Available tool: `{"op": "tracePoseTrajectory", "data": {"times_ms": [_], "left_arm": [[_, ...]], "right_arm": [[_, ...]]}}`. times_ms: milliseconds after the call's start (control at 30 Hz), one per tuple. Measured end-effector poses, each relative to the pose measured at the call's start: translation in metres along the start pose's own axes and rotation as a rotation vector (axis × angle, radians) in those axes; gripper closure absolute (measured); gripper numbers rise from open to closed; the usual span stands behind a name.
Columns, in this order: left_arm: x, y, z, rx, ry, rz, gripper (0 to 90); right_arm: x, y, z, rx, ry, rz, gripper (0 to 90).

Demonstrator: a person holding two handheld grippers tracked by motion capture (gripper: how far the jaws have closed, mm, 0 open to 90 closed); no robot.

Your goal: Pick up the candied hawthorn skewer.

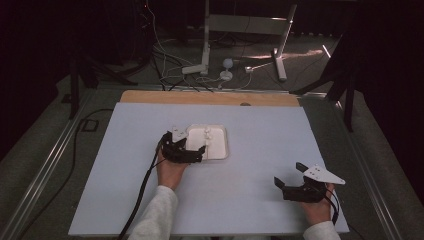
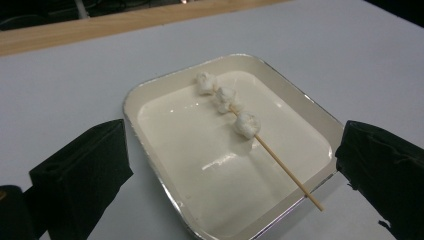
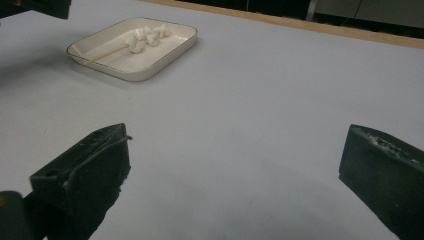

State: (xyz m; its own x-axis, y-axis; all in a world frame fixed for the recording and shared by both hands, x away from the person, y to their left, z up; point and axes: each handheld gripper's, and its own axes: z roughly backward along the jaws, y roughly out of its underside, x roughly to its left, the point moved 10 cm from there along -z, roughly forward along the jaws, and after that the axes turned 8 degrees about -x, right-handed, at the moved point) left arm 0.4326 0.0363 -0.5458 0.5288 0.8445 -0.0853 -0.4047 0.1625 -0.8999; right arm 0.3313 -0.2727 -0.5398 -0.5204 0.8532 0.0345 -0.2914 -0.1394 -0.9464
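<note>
A cream tray (image 1: 221, 151) with a silvery rim lies near the middle of the table. In it rests a wooden skewer (image 2: 281, 164) holding three white puffy pieces (image 2: 247, 125), its bare end over the tray's near rim (image 2: 150, 92). My left gripper (image 1: 186, 143) is open at the tray's near left corner; in the left gripper view (image 2: 235, 145) its jaws stand wide on either side of the tray, holding nothing. My right gripper (image 1: 289, 174) is open and empty over bare table at the front right (image 3: 237, 150), far from the tray (image 3: 150, 70) and skewer (image 3: 142, 36).
The pale blue-grey table top (image 1: 260, 125) ends in a wooden strip (image 1: 210, 97) at the far edge. Beyond it, white stand legs (image 1: 280, 60) and loose cables (image 1: 170, 65) lie on the floor. A black cable (image 1: 142, 190) trails from the left gripper.
</note>
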Motion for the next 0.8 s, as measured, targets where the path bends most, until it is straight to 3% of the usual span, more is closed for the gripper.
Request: {"op": "tracePoseTrajectory", "data": {"times_ms": [200, 433, 533, 567, 633, 733, 800], "left_arm": [[-0.006, 0.006, -0.009, 0.027, 0.003, -0.004, 1.3], [-0.017, 0.019, -0.022, 0.101, 0.021, -0.008, 3.0], [-0.018, 0.022, -0.025, 0.118, 0.005, -0.007, 2.8], [-0.018, 0.026, -0.027, 0.145, -0.009, -0.018, 4.1], [-0.018, 0.028, -0.028, 0.166, -0.021, -0.031, 9.2], [-0.018, 0.032, -0.028, 0.197, -0.020, -0.048, 26.0], [-0.018, 0.034, -0.026, 0.225, -0.008, -0.053, 44.8]], "right_arm": [[0.000, 0.001, 0.000, 0.003, -0.001, 0.001, 0.0], [0.000, 0.001, -0.001, 0.006, -0.002, 0.003, 0.0], [0.000, 0.001, -0.001, 0.008, -0.002, 0.002, 0.0], [0.000, 0.002, -0.001, 0.009, -0.002, 0.003, 0.0], [0.000, 0.002, -0.001, 0.011, -0.002, 0.002, 0.0], [0.000, 0.002, -0.001, 0.013, -0.002, 0.003, 0.0], [0.000, 0.002, -0.001, 0.013, -0.002, 0.003, 0.0]]}}
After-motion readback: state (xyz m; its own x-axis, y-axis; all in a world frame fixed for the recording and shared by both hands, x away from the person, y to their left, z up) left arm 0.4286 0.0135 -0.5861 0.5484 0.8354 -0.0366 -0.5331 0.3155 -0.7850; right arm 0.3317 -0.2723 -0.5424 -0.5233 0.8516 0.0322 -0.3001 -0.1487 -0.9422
